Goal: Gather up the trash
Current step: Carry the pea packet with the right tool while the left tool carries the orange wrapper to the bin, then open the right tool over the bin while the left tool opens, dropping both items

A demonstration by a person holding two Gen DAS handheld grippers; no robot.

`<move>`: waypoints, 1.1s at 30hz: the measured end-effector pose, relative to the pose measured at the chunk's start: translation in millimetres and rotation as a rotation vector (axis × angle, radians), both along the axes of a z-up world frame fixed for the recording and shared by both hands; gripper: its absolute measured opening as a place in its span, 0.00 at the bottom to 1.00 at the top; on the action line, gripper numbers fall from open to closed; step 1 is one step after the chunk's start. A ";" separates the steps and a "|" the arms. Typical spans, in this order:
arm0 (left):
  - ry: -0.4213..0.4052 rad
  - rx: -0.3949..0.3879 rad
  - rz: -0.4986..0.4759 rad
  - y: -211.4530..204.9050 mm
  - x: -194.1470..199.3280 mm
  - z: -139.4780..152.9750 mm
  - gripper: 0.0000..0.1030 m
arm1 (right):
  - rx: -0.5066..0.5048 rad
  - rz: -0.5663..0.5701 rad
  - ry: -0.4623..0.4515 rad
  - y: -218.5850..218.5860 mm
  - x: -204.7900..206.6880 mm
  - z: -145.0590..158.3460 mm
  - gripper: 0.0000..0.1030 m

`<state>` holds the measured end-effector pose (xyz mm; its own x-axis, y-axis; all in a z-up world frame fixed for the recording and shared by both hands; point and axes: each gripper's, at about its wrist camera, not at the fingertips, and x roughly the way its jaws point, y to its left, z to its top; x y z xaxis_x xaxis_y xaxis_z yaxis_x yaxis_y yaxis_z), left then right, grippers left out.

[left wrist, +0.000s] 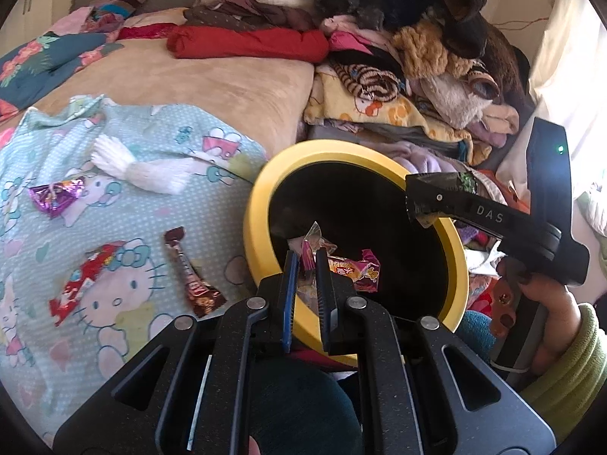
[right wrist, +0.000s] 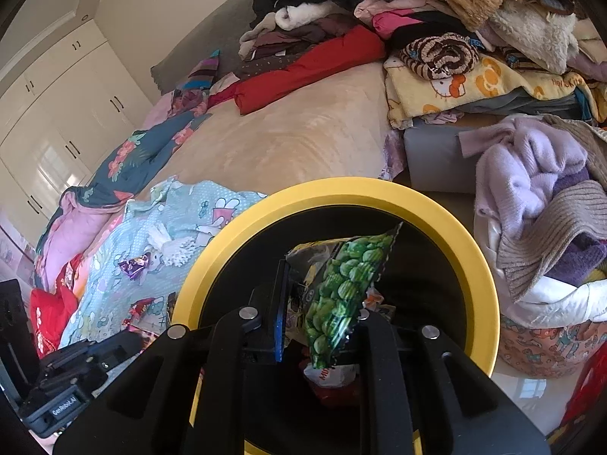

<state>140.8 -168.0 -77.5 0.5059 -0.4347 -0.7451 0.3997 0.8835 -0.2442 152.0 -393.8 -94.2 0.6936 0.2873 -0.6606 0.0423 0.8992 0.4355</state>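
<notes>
The left gripper (left wrist: 308, 265) was clenched on a clear wrapper (left wrist: 313, 240), the bin (left wrist: 261, 189) mouth just ahead and below. The right gripper (right wrist: 318, 303) pinched a green snack bag (right wrist: 341, 288) — long axis upright — directly over the same opening, nearer its centre.

A home bedroom. A bed (right wrist: 288, 144) with a beige cover fills the middle, a cartoon-cat print sheet (left wrist: 125, 204) spread over it at 9 o'clock. Folded and heaped clothes (left wrist: 379, 49) crowd the bed from 12 to 2 o'clock. White built-in wardrobe doors (right wrist: 64, 113) line the wall at 10 o'clock in the right wrist view.
</notes>
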 end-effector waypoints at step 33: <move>-0.084 -0.063 0.120 31.5 18.8 7.5 0.90 | -0.038 -0.005 0.001 8.4 2.9 -4.1 0.62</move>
<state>159.6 -136.5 -70.0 0.6163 -0.4114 -0.6715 0.3130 0.9104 -0.2705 154.9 -385.4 -98.4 0.6946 0.2583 -0.6715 0.0472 0.9149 0.4008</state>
